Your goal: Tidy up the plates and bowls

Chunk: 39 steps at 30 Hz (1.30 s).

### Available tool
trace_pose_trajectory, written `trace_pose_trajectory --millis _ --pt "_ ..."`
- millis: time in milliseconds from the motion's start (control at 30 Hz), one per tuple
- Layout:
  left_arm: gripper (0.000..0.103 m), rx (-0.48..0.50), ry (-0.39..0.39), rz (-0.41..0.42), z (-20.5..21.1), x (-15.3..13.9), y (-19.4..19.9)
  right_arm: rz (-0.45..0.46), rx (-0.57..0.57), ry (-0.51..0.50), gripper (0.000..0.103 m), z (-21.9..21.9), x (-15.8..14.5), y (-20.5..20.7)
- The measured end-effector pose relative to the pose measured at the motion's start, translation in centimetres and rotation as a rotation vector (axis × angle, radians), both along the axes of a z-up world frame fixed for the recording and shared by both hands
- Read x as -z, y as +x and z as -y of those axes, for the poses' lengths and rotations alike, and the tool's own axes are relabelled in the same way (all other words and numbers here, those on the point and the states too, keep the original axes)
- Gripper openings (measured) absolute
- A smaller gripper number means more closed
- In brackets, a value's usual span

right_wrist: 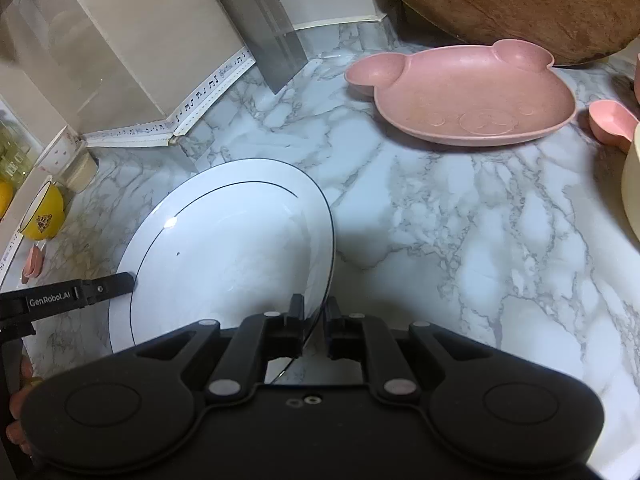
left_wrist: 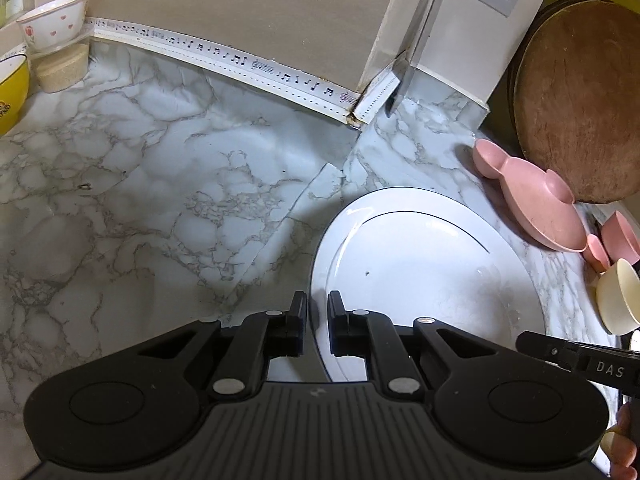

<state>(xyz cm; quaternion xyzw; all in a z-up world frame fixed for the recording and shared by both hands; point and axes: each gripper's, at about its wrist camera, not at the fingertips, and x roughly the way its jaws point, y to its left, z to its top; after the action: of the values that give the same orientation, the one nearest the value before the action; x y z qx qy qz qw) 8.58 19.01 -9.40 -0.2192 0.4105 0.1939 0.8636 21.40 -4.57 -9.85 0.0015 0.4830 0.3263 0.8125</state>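
A large white plate [left_wrist: 420, 272] with a thin dark ring is held between both grippers above the marble counter; it also shows in the right wrist view [right_wrist: 224, 256]. My left gripper [left_wrist: 317, 312] is shut on the plate's left rim. My right gripper [right_wrist: 314, 320] is shut on its right rim and shows at the lower right of the left wrist view [left_wrist: 576, 356]. A pink bear-shaped plate [right_wrist: 464, 100] lies on the counter beyond. A yellow bowl [left_wrist: 10, 92] and a white bowl with red hearts [left_wrist: 56, 20] stand at the far left.
A round wooden board [left_wrist: 580, 100] leans at the right behind the pink plate [left_wrist: 532, 204]. A cream bowl [left_wrist: 618, 296] and pink cups [right_wrist: 612, 120] sit at the right. A cleaver blade [right_wrist: 264, 40] hangs by the white wall box [left_wrist: 460, 32].
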Motion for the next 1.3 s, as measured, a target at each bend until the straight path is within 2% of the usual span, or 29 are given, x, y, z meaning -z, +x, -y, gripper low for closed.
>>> trace_pose_trajectory --millis 133,367,467,533,733,833,933,1033,1167,1233,1300 --pt "0.01 -0.012 -0.015 0.006 -0.3 -0.1 -0.3 0.062 0.009 -0.033 0.02 0.1 -0.7 -0.3" --pt "0.01 -0.019 0.039 0.032 -0.1 -1.4 -1.3 0.114 0.041 -0.055 0.026 0.9 -1.8 -1.0" --pt "0.01 -0.021 0.061 0.048 0.0 -2.1 -1.9 0.156 0.055 -0.065 0.032 1.2 -2.4 -1.6" --pt "0.011 -0.014 0.067 0.057 0.0 -2.5 -2.3 0.171 0.063 -0.068 0.038 1.4 -2.7 -2.0" --pt "0.011 0.025 0.067 0.09 1.0 -3.6 -3.3 0.215 0.078 -0.051 0.044 2.4 -4.1 -3.8" --pt "0.018 0.053 0.068 0.118 1.9 -4.3 -3.7 0.253 0.082 -0.051 0.048 2.7 -4.9 -5.1" --pt "0.032 0.086 0.072 0.146 2.9 -4.9 -4.1 0.289 0.086 -0.043 0.055 3.0 -5.8 -6.5" --pt "0.051 0.117 0.081 0.176 3.9 -5.6 -4.7 0.328 0.098 -0.04 0.062 3.5 -6.7 -7.9" --pt "0.053 0.172 0.117 0.21 5.6 -6.6 -5.5 0.367 0.125 -0.045 0.072 4.4 -7.6 -9.6" --pt "0.055 0.193 0.125 0.221 6.2 -7.0 -5.8 0.378 0.14 -0.05 0.08 4.7 -8.0 -10.3" --pt "0.06 0.213 0.121 0.235 6.7 -7.3 -6.1 0.398 0.154 -0.059 0.083 5.2 -8.4 -11.0"
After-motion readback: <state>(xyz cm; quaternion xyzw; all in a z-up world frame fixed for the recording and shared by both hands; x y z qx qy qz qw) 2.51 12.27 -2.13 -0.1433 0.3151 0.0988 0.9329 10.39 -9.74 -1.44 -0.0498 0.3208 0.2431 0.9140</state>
